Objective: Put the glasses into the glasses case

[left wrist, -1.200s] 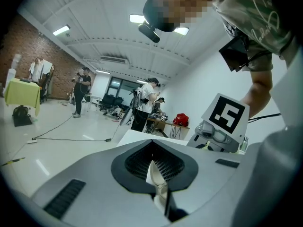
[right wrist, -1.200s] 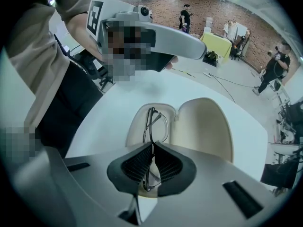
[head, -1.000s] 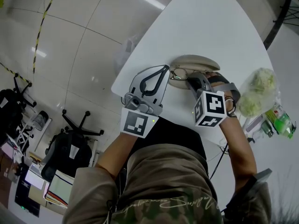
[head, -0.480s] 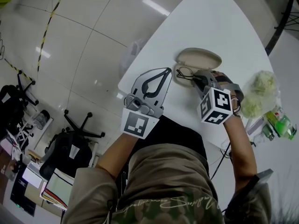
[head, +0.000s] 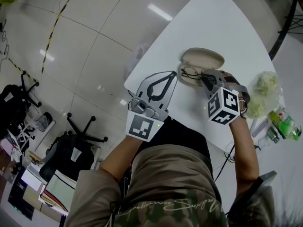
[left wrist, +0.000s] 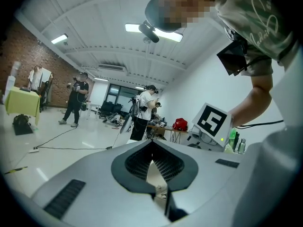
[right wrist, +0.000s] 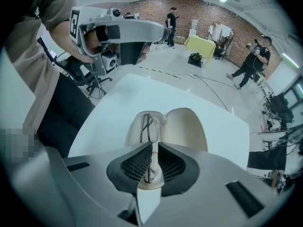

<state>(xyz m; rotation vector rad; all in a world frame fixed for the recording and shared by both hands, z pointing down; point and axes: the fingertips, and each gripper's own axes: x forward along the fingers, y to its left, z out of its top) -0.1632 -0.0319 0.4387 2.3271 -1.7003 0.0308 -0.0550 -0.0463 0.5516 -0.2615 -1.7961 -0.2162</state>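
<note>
Right hand-held gripper (right wrist: 151, 149) clamps glasses (right wrist: 147, 126) at open glasses case (right wrist: 187, 129)

Its jaws pinch the frame, the lenses lying over the case's tray half on the white counter (head: 218, 22). Left hand-held gripper (head: 166, 74), tips together and empty, sits near the case.

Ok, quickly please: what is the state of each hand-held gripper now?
Left hand-held gripper: closed, holding nothing.
Right hand-held gripper: closed on the glasses, at the open glasses case.

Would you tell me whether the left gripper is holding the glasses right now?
No, the left gripper has its jaws together with nothing between them, while the glasses sit clamped in the right gripper.
</note>
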